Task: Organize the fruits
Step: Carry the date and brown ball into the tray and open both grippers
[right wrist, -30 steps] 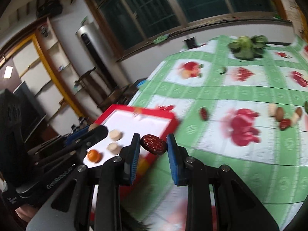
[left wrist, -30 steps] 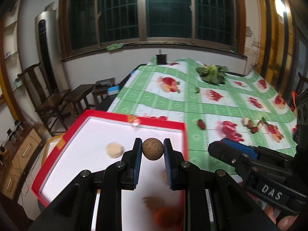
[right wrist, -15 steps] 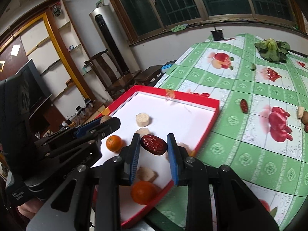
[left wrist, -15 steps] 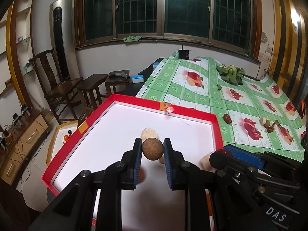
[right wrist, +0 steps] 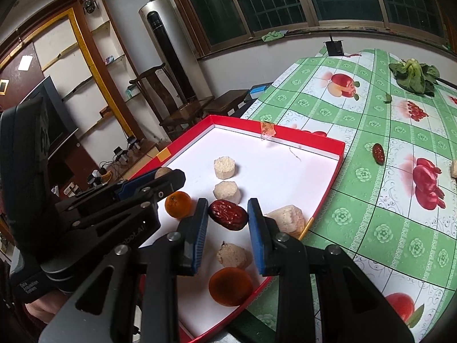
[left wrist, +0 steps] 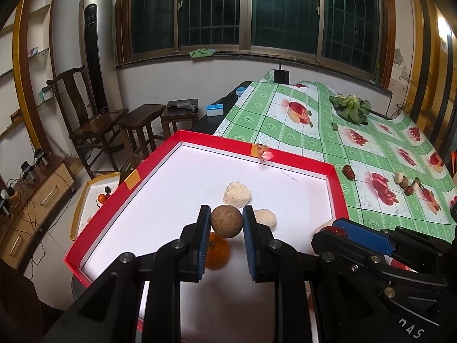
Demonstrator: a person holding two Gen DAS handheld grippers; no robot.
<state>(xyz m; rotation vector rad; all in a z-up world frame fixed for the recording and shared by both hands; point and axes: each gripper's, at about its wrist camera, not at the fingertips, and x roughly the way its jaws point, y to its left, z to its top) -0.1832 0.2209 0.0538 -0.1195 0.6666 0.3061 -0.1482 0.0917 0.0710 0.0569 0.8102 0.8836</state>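
Two fruits held over tray [left wrist: 300, 162].
Left gripper [left wrist: 226, 225] pinches hard ball [left wrist: 227, 221] mid-girth; right gripper [right wrist: 227, 216] pinches soft date [right wrist: 227, 214] endwise, gently.

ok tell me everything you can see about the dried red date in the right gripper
The dried red date is dark red, glossy and deeply wrinkled, an elongated oval lying roughly crosswise. The right gripper is shut on it, a blue pad pressing each end. It hangs above the white floor of the red tray, apart from the pale chunks below. Its underside is hidden.
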